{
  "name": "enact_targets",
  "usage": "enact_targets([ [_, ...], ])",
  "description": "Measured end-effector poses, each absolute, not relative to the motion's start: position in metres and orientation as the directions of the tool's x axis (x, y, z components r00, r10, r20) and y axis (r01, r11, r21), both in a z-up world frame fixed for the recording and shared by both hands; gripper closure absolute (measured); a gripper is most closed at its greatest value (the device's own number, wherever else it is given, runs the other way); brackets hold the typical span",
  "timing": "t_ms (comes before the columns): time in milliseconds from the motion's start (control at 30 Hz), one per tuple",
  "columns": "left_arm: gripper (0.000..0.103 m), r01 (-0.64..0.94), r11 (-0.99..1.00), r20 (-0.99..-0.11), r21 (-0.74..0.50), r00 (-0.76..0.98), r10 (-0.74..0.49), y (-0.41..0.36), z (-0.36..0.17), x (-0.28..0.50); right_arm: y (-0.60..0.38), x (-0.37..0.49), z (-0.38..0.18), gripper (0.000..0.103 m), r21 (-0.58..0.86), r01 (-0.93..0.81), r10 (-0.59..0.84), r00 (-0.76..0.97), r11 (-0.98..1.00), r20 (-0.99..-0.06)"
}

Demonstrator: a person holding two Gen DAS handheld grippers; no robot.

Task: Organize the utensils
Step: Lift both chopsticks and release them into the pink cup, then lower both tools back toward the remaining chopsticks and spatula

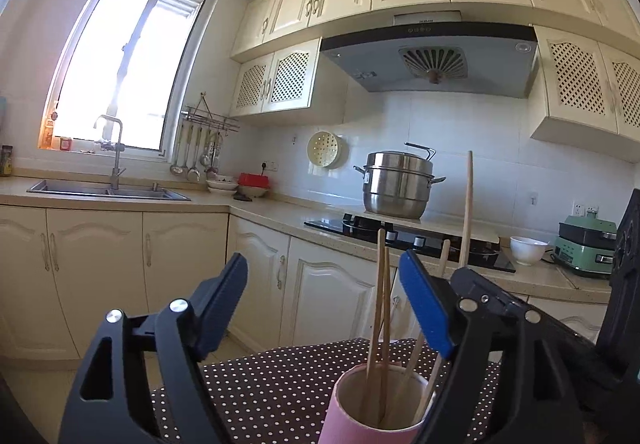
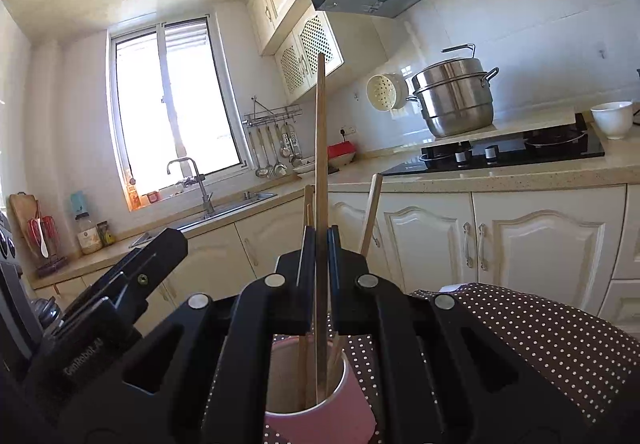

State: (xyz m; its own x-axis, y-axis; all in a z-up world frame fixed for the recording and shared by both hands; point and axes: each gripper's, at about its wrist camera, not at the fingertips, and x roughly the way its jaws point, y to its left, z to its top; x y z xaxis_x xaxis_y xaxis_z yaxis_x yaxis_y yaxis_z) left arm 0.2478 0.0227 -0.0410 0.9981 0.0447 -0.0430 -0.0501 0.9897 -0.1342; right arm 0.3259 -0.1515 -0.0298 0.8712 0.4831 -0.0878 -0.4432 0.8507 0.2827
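A pink cup [image 1: 372, 410] stands on a brown polka-dot cloth [image 1: 272, 388] and holds several wooden chopsticks [image 1: 378, 320]. My left gripper [image 1: 324, 296] is open above and around the cup, holding nothing. My right gripper [image 2: 320, 244] is shut on one long chopstick [image 2: 320, 148], held upright with its lower end inside the pink cup [image 2: 320, 416]. That long chopstick also shows in the left wrist view [image 1: 467, 208], with the right gripper's body at the right edge. Other chopsticks [image 2: 370, 216] lean in the cup.
The dotted cloth [image 2: 540, 340] covers a small table. Behind it runs a kitchen counter [image 1: 280, 216] with a sink [image 1: 108, 190], a black hob [image 2: 512, 150], a steel steamer pot [image 1: 398, 184], a white bowl [image 1: 528, 250] and a green appliance [image 1: 586, 248].
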Motion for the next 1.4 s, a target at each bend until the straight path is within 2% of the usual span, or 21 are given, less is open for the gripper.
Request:
enact_targets([
  [467, 0.022, -0.092, 0.99, -0.138, -0.105, 0.987, 0.077, 0.03, -0.046, 0.24, -0.137, 0.304, -0.035, 0.096, 0.196, -0.448, 0.479, 0.863, 0.872, -0.158],
  [967, 0.02, -0.084, 0.994, -0.184, -0.076, 0.981, 0.069, 0.027, -0.044, 0.216, -0.138, 0.282, -0.033, 0.094, 0.173, -0.427, 0.457, 0.864, 0.888, -0.213],
  [1000, 0.02, -0.082, 0.994, -0.189, -0.075, 0.98, 0.066, 0.027, -0.045, 0.214, -0.138, 0.281, -0.032, 0.092, 0.171, -0.425, 0.454, 0.865, 0.889, -0.215],
  [1100, 0.02, -0.076, 0.994, -0.21, -0.077, 0.976, 0.058, 0.026, -0.045, 0.208, -0.143, 0.273, -0.028, 0.078, 0.175, -0.409, 0.44, 0.872, 0.895, -0.214],
  [1267, 0.02, -0.06, 0.995, -0.257, -0.083, 0.966, 0.037, 0.026, -0.047, 0.198, -0.155, 0.26, -0.023, 0.078, 0.183, -0.398, 0.432, 0.876, 0.899, -0.214],
  [1400, 0.02, 0.004, 0.993, -0.369, -0.115, 0.928, -0.047, 0.024, -0.054, 0.195, -0.165, 0.248, -0.022, 0.075, 0.177, -0.392, 0.425, 0.876, 0.903, -0.229],
])
